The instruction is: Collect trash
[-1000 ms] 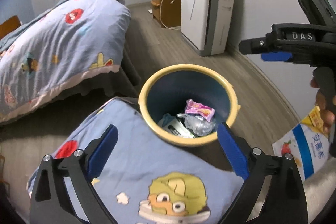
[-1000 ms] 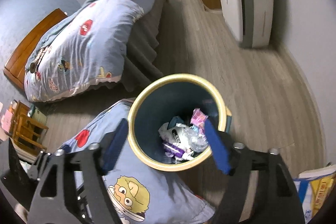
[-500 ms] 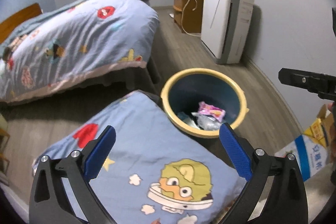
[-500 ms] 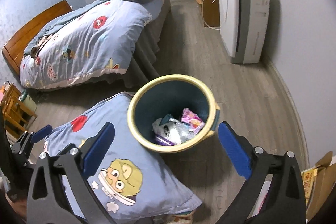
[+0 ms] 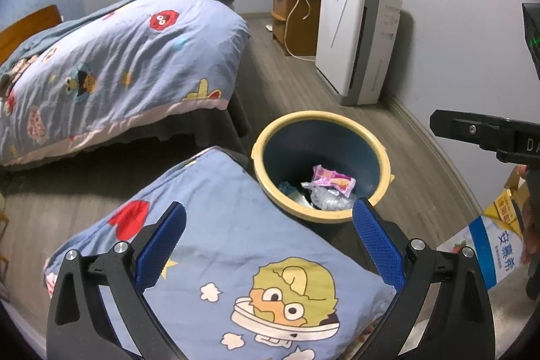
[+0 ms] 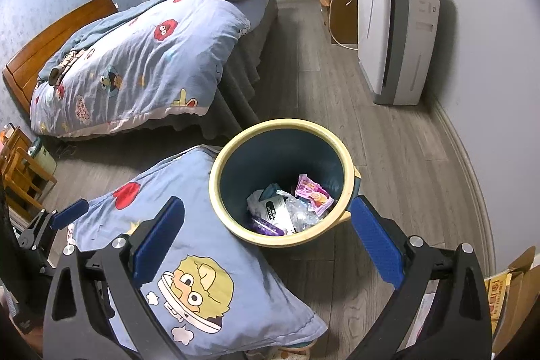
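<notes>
A dark blue trash bin with a yellow rim [image 5: 317, 114] stands on the wood floor beside a cartoon pillow. Inside it lie a pink wrapper [image 5: 332, 181] and crumpled clear plastic [image 5: 327, 199]. My left gripper [image 5: 269, 218] hangs open above the pillow's far edge and the bin's near rim, with nothing between its blue pads. In the right wrist view the bin's rim [image 6: 216, 188] shows from higher up, with the pink wrapper [image 6: 314, 193], a white packet [image 6: 273, 208] and a purple wrapper [image 6: 266, 225] in it. My right gripper [image 6: 267, 211] stands wide open and empty over the bin's near side.
A blue cartoon pillow [image 5: 236, 258] lies on the floor left of the bin. A bed with a matching quilt [image 5: 118, 56] fills the left. A white air purifier [image 5: 357, 46] and a wooden cabinet [image 5: 293, 19] line the right wall. A milk carton [image 5: 489, 252] sits at the right.
Both grippers have drawn back from the bin, so it looks smaller and farther. The right gripper's jaws spread wider. The trash lies in the bin as before.
</notes>
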Action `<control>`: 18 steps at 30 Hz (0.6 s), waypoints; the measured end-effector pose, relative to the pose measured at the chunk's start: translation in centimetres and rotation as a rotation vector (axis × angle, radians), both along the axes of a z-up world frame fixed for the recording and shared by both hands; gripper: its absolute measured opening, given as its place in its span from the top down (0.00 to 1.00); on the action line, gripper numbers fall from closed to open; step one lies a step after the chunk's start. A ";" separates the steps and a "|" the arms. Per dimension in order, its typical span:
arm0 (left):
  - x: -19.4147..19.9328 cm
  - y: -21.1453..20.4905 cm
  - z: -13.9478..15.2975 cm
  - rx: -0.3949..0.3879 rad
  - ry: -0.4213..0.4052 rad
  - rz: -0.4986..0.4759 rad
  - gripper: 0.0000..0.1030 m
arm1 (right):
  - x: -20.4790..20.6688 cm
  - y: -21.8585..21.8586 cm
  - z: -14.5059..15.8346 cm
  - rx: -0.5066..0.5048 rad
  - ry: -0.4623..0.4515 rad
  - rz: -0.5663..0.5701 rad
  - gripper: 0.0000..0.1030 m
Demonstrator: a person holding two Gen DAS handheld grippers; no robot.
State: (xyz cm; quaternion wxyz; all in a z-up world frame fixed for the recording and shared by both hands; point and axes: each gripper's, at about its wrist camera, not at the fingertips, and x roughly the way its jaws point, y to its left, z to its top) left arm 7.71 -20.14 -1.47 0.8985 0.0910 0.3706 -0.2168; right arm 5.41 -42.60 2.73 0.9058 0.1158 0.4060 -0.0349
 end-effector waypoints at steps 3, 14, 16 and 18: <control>-0.1 -0.1 -0.1 0.003 0.000 -0.005 0.05 | 0.0 0.0 0.1 0.000 -0.003 0.000 0.06; -0.2 -0.2 -0.2 0.002 0.011 -0.005 0.05 | 0.2 0.3 -0.1 -0.008 -0.008 0.001 0.06; -0.2 -0.2 -0.2 0.002 0.011 -0.005 0.05 | 0.2 0.4 -0.1 -0.004 -0.009 0.003 0.06; -0.2 -0.2 -0.2 0.006 0.009 -0.009 0.05 | 0.3 0.4 -0.2 -0.005 -0.004 0.002 0.06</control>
